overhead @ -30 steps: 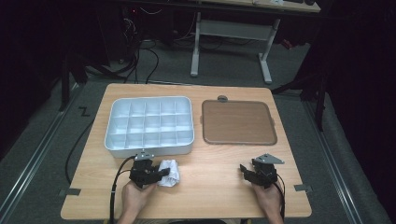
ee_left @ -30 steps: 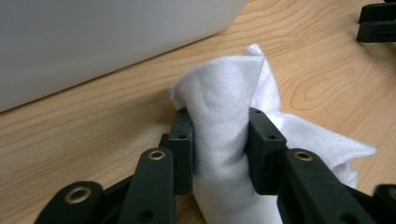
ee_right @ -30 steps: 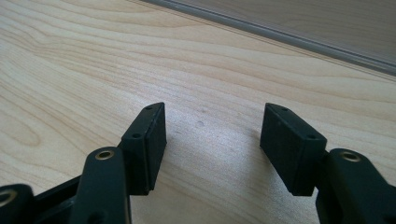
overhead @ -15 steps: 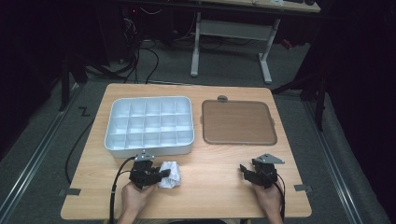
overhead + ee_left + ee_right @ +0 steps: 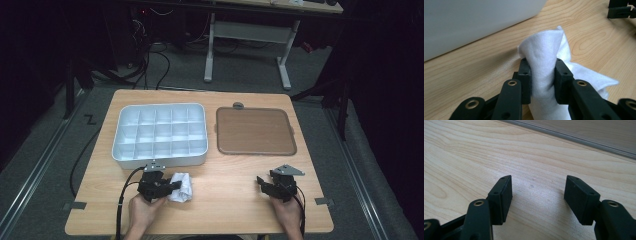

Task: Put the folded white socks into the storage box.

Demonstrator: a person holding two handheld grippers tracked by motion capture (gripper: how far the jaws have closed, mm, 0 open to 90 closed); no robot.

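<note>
Table (image 5: 225, 200) | organizer tray (image 5: 160, 134) seemingly empty; left fingers (image 5: 524, 75) pinch cloth (image 5: 544, 65); right fingers (image 5: 501, 192) wide

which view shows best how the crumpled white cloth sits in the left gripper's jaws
The left gripper view: the crumpled white cloth stands close up, pinched between the left gripper and its two black pads, on the wooden table. The jaws have just been closing on it. The high view shows the cloth small, beside that gripper. The right gripper view faces bare table.
</note>
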